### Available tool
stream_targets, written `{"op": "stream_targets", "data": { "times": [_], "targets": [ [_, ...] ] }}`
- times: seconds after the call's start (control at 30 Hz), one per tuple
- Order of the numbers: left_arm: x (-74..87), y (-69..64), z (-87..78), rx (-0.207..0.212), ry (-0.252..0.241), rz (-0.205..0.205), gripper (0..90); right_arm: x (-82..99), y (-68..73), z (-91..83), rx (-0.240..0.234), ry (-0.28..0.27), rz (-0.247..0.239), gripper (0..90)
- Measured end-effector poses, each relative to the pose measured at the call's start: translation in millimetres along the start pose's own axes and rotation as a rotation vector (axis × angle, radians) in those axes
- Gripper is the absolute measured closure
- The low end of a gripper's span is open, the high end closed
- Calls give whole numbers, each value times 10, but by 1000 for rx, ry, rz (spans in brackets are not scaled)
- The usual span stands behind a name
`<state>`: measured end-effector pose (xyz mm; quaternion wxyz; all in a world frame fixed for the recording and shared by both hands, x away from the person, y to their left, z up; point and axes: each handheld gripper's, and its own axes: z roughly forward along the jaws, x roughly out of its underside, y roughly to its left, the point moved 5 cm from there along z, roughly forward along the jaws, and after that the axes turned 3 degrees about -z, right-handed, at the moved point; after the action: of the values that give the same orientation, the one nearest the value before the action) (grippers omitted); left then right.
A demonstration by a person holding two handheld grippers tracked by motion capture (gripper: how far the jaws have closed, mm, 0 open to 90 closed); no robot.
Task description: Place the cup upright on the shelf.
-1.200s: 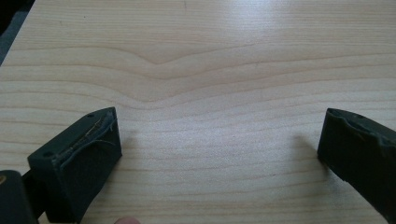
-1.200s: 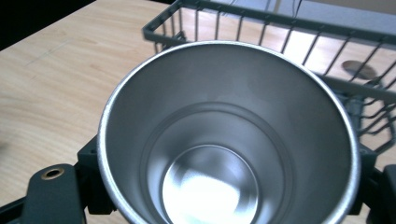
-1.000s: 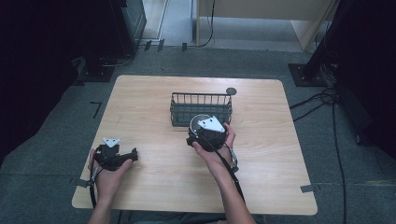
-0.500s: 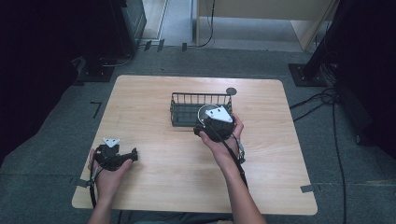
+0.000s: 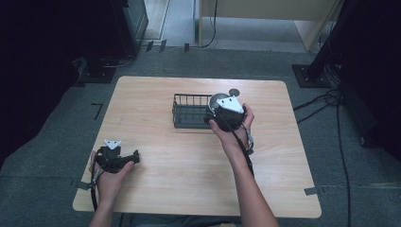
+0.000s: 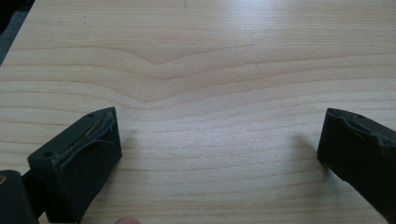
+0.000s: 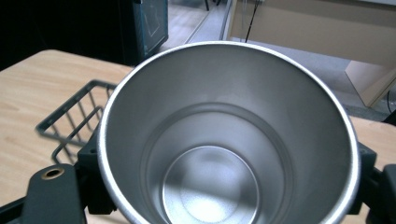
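Note:
A steel cup [image 7: 224,140] is held with its open mouth toward the camera in the right gripper view, empty inside. My right gripper [image 7: 229,186] is shut on it, with one jaw at each side of its wall. In the high view the cup [image 5: 216,100] and the right gripper [image 5: 226,113] hang over the right end of a black wire basket [image 5: 189,113]. My left gripper [image 5: 135,157] rests near the table's front left. In the left gripper view it [image 6: 219,144] stands open over bare wood, with nothing between its jaws.
The wire basket [image 7: 70,123] stands at the middle of the wooden table [image 5: 189,161]. A small dark disc [image 5: 233,91] lies just behind the basket. Cables and dark stands surround the table on the floor.
My right hand has carried the cup up and to the right, from the basket's front to its right end. The left hand has stayed put.

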<state>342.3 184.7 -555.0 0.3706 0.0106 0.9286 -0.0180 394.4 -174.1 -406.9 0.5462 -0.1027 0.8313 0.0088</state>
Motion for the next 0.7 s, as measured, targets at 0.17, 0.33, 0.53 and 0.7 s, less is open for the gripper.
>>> {"op": "stream_targets", "data": {
  "times": [0.17, 0.33, 0.53, 0.7],
  "targets": [
    [0, 0, 0, 0, 0, 0, 0, -93, -98, 102, 8, -32, 14, 182],
    [0, 1, -1, 0, 2, 2, 0, -121, -170, 267, 20, -26, 29, 182],
    [0, 0, -1, 0, 2, 1, 0, -81, -194, 474, 33, -7, 31, 182],
    [0, 0, -1, 0, 2, 1, 0, -28, -190, 625, 40, 18, 36, 182]
  ]
}}
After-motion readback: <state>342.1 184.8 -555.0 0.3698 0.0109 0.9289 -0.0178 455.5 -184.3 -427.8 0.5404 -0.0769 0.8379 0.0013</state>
